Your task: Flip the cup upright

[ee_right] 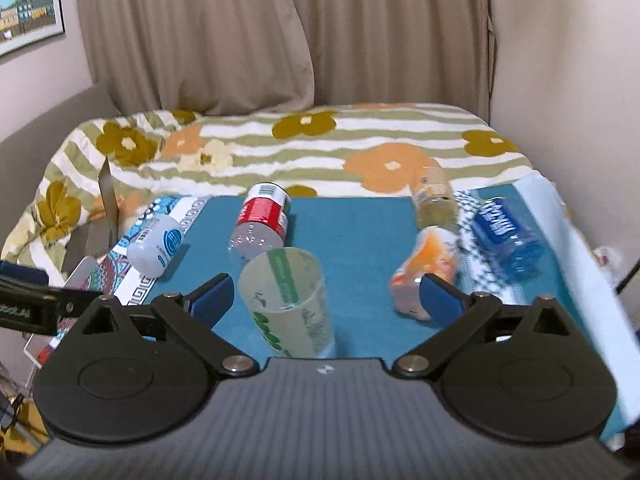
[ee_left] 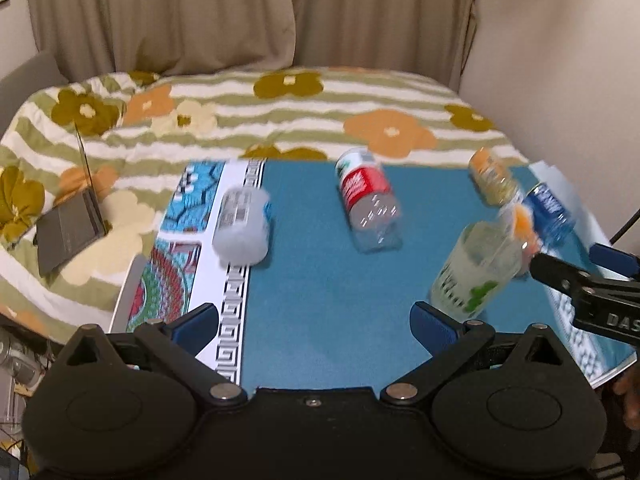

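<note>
A clear plastic cup with green print [ee_right: 289, 301] stands on the teal mat [ee_right: 352, 232], mouth up and leaning a little, between my right gripper's [ee_right: 326, 294] open fingers, nearer the left finger, touching neither. The left wrist view shows the cup [ee_left: 476, 268] tilted at the right, with my right gripper's fingers [ee_left: 560, 272] just right of it. My left gripper [ee_left: 316, 320] is open and empty over the mat's near edge, left of the cup.
Several containers lie on their sides: a white bottle [ee_left: 242, 226], a red-labelled bottle [ee_left: 370, 200], an orange-labelled bottle [ee_left: 494, 178], a blue-labelled bottle [ee_left: 550, 210], an orange-printed cup [ee_right: 426, 270]. An open laptop [ee_left: 70, 230] sits on the floral bedspread [ee_left: 280, 116] at left.
</note>
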The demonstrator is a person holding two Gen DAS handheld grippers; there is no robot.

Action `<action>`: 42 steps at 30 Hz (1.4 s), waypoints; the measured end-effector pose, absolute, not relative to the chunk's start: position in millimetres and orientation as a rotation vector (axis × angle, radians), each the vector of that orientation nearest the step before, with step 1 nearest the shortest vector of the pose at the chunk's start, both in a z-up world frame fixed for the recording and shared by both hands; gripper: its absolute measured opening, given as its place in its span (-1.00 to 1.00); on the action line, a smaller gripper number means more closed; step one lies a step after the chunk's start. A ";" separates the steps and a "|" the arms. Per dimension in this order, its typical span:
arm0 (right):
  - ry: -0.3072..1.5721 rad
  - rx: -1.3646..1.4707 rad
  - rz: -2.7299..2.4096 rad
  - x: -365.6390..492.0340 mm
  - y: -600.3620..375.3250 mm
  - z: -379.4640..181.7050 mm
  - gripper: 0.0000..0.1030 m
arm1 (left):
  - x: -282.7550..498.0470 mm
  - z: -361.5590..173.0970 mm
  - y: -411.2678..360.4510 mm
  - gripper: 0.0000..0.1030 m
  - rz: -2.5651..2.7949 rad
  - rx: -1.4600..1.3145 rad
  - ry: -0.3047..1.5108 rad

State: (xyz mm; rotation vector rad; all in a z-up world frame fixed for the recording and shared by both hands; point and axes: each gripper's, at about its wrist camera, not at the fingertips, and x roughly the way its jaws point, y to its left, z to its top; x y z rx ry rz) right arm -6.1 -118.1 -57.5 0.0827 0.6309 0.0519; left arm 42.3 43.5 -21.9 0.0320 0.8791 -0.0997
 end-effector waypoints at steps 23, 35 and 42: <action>0.847 0.069 -0.046 -22.7 -164.8 -27.4 1.00 | 15.1 2.8 -0.5 1.00 -0.106 0.080 0.749; 0.838 0.068 -0.048 -23.9 -167.8 -26.0 1.00 | 10.1 2.0 -6.1 1.00 -0.108 0.109 0.746; 0.832 0.068 -0.047 -26.4 -166.8 -22.8 1.00 | 10.3 2.4 -5.5 1.00 -0.107 0.106 0.747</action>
